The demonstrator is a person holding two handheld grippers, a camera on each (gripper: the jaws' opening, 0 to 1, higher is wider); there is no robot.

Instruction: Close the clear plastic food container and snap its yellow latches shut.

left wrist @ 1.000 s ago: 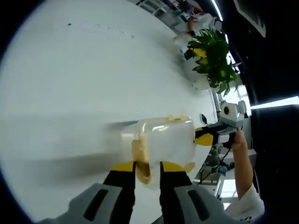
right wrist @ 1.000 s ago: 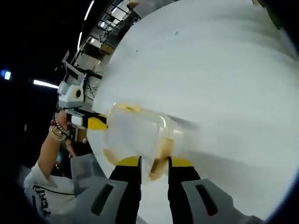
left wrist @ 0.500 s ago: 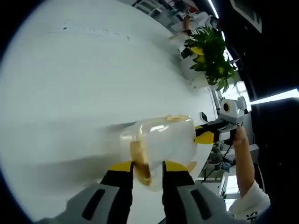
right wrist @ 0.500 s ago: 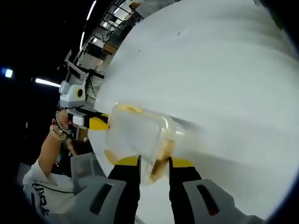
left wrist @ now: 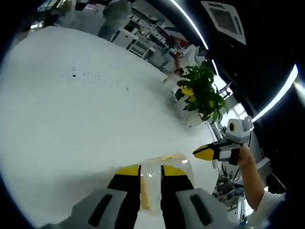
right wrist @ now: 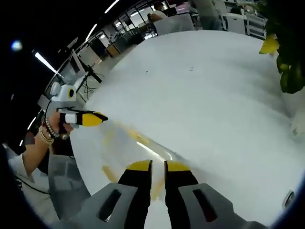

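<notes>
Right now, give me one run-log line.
container: on white table | left gripper: jaws on its yellow latch | right gripper: jaws on opposite latch | plant: beyond

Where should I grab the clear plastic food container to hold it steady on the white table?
Probably by its short ends, one gripper from each side. The clear plastic food container lies flat and low on the white table, yellow latch between the left gripper tips, so its thin end edges are what narrow jaws could pinch.
</notes>
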